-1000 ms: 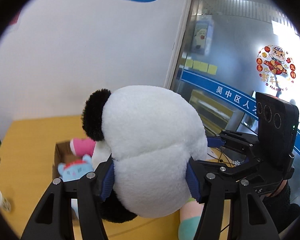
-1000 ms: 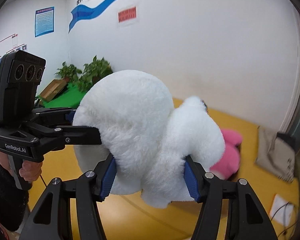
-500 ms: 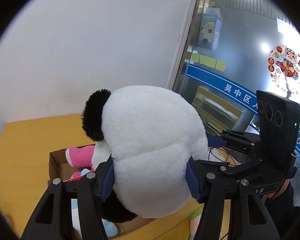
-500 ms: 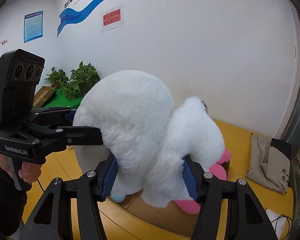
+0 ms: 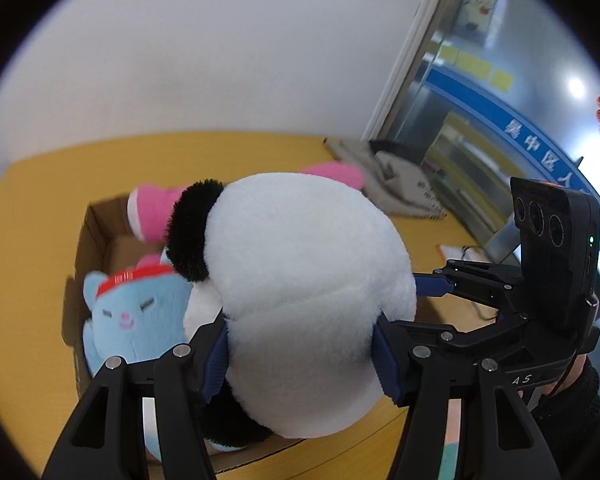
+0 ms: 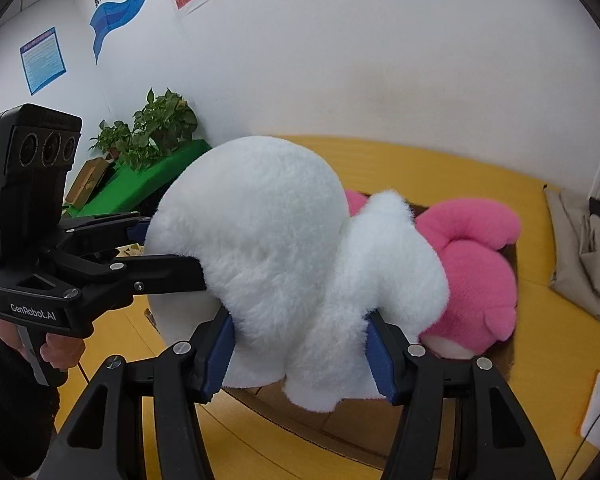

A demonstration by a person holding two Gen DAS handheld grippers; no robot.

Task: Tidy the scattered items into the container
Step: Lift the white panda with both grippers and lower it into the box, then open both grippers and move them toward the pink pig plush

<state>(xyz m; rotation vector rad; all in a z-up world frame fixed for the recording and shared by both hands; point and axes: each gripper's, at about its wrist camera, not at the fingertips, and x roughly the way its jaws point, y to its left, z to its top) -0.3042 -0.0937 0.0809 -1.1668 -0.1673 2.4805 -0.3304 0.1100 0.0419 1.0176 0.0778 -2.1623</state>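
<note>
Left wrist view
- Left tool (image 5: 302, 346): jaws partly open, blue pads pressed into both sides of the panda plush (image 5: 308, 280), which it holds.
- Panda plush: large, white, with a black ear (image 5: 190, 232); it hangs over the cardboard box (image 5: 86, 256), hiding most of the box's near right part.
- Right tool (image 5: 428, 284): comes in from the right of the panda plush, its blue pad against the plush's side; a dark-sleeved hand (image 5: 572, 384) holds its handle.
- Cardboard box: open, on the yellow desk (image 5: 40, 208), below and left of the panda plush.
- Blue plush (image 5: 136, 316): inside the box, at its left, face up, red band on its head.
- Pink plush (image 5: 152, 212): in the far part of the box, behind the panda plush.
- Grey bag (image 5: 400, 188): on the desk, beyond the box to the right, near the glass door.

Right wrist view
- Right tool (image 6: 300, 354): jaws partly open, pads gripping the panda plush (image 6: 284, 248) from both sides.
- Left tool (image 6: 140, 240): reaches in from the left and clamps the same plush; a hand (image 6: 60, 350) holds its grip.
- Pink plush (image 6: 476, 276): in the box, just behind and right of the panda plush, touching it.
- Cardboard box (image 6: 512, 356): under the panda plush; only its edges show.
- Potted plants (image 6: 156, 128): far left of the box, on a green surface by the wall.
</note>
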